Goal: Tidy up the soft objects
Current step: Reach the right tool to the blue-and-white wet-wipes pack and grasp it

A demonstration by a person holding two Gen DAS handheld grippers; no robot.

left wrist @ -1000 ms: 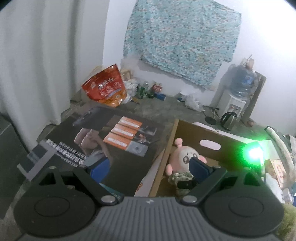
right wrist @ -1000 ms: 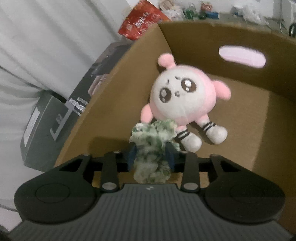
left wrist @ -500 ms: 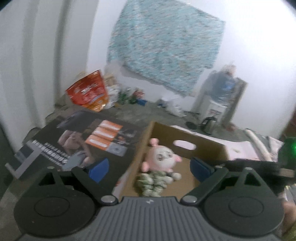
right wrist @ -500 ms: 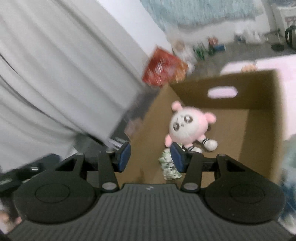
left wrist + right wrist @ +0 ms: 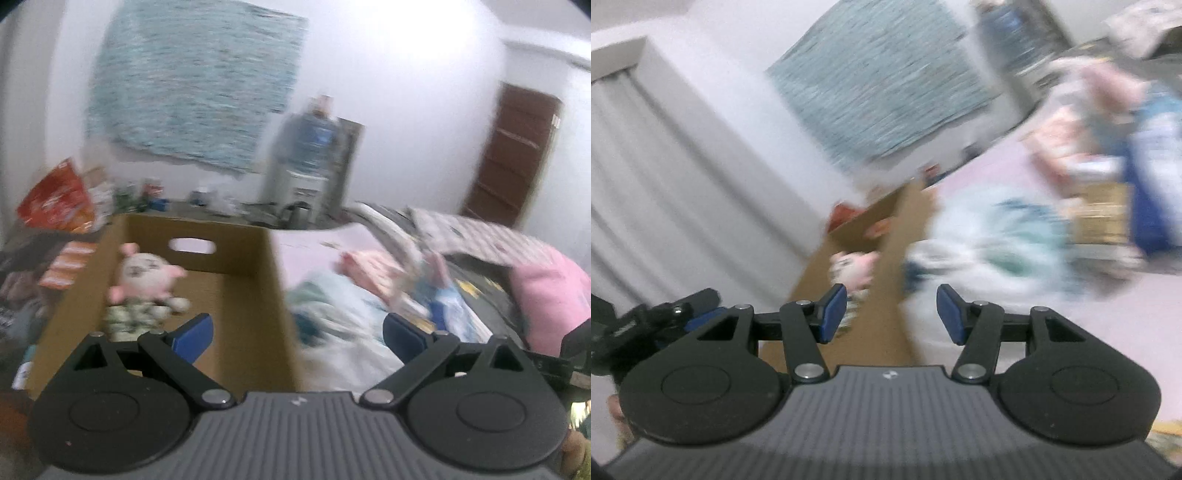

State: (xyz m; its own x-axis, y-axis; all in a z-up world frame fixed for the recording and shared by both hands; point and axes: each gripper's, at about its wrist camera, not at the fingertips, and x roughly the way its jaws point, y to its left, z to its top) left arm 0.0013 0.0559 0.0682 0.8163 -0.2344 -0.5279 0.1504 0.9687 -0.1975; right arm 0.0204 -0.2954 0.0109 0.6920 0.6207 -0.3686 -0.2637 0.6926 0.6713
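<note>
A pink round plush toy [image 5: 146, 275] lies in the open cardboard box [image 5: 258, 258], with a green-and-white scrunched soft item [image 5: 131, 317] in front of it. Both grippers are open and empty. My left gripper [image 5: 297, 334] hangs above the box's right wall. My right gripper [image 5: 892, 314] is raised and tilted, over the box edge; the plush [image 5: 855, 267] shows small past its left finger. A white-and-teal soft heap [image 5: 332, 314] lies on the pink surface right of the box, also in the right wrist view [image 5: 990, 251]. Both views are motion-blurred.
A pink cushion [image 5: 546, 291] and blurred packets [image 5: 373, 266] lie on the bed to the right. A red snack bag [image 5: 55, 199] and dark printed cartons [image 5: 55, 266] lie left of the box. A water dispenser [image 5: 310, 162] stands by the far wall.
My right gripper let go of the green-and-white item in the box, opened, rose and swung right. My left gripper also swung right, from the cartons to the box and bed.
</note>
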